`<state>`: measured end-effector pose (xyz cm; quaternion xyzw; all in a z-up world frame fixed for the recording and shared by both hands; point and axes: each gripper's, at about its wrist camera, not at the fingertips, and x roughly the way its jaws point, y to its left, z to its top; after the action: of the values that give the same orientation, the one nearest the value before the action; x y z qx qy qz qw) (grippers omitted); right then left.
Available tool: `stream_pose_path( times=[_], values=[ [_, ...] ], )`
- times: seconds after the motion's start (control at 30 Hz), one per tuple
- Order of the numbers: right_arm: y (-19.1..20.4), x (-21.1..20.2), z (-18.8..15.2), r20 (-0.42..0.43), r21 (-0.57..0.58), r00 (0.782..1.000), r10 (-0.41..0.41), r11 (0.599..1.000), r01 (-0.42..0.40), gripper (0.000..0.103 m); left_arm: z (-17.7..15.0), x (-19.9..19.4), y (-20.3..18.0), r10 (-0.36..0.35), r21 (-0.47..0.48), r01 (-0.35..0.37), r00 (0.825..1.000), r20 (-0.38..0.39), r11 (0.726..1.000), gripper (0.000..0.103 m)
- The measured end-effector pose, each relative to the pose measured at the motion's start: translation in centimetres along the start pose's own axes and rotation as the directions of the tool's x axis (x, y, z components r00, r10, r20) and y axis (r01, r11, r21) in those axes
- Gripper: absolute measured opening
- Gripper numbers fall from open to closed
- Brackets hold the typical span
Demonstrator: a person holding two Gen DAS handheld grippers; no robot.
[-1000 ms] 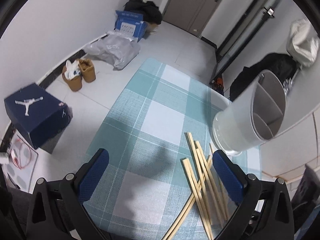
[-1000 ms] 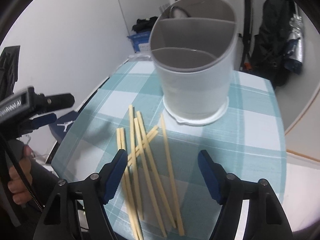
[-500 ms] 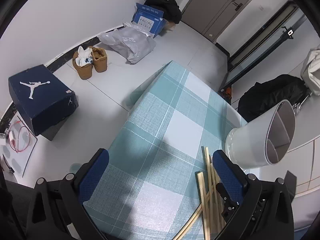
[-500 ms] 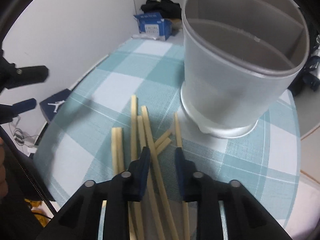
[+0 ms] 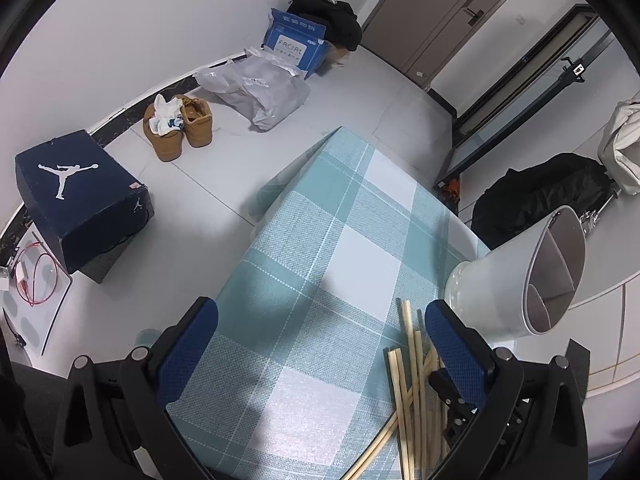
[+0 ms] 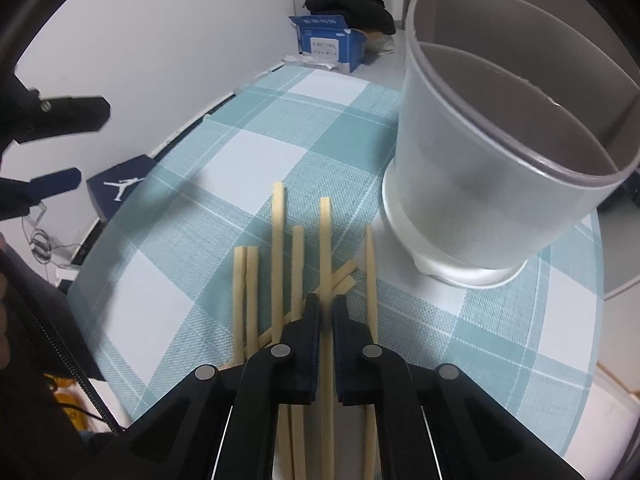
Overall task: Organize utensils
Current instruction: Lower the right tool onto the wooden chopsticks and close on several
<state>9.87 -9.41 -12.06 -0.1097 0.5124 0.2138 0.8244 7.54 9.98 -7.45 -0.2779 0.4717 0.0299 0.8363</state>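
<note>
Several wooden chopsticks lie in a loose pile on the teal checked tablecloth. My right gripper is low over the pile and shut on one chopstick, which sticks out ahead between the jaws. A white divided utensil holder stands just right of the pile. My left gripper is open and empty, held above the table's left part. The chopsticks and holder show at its lower right, with the right gripper among them.
The table edge drops to a white floor on the left. On the floor are a navy shoe box, tan shoes, a grey bag and a blue carton. A black bag lies beyond the table.
My right gripper dropped onto the pile and its jaws closed from wide open to shut around one chopstick. My left gripper rose and drew back leftward, staying open.
</note>
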Motion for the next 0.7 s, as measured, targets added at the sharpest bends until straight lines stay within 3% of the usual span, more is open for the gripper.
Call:
stream_pose_path(
  times=[0.2, 0.47, 0.7],
  values=[
    [-0.6, -1.4, -1.1, -0.028, 0.009, 0.999, 0.017, 1.000, -0.017, 0.005, -0.3, 0.4, -0.3, 0.015, 0.012, -0.014, 1.000, -0.009, 1.000, 0.102],
    [-1.4, -2.3, -4.3, -0.134, -0.036, 0.990, 0.033, 0.999, -0.039, 0.005, -0.7, 0.4, -0.6, 0.017, 0.018, -0.016, 0.999, -0.030, 1.000, 0.102],
    [-1.3, -2.5, -3.8, -0.102, -0.068, 0.992, 0.071, 0.995, -0.078, 0.008, -0.9, 0.3, -0.8, 0.033, 0.022, -0.032, 0.999, -0.025, 0.999, 0.102]
  ],
)
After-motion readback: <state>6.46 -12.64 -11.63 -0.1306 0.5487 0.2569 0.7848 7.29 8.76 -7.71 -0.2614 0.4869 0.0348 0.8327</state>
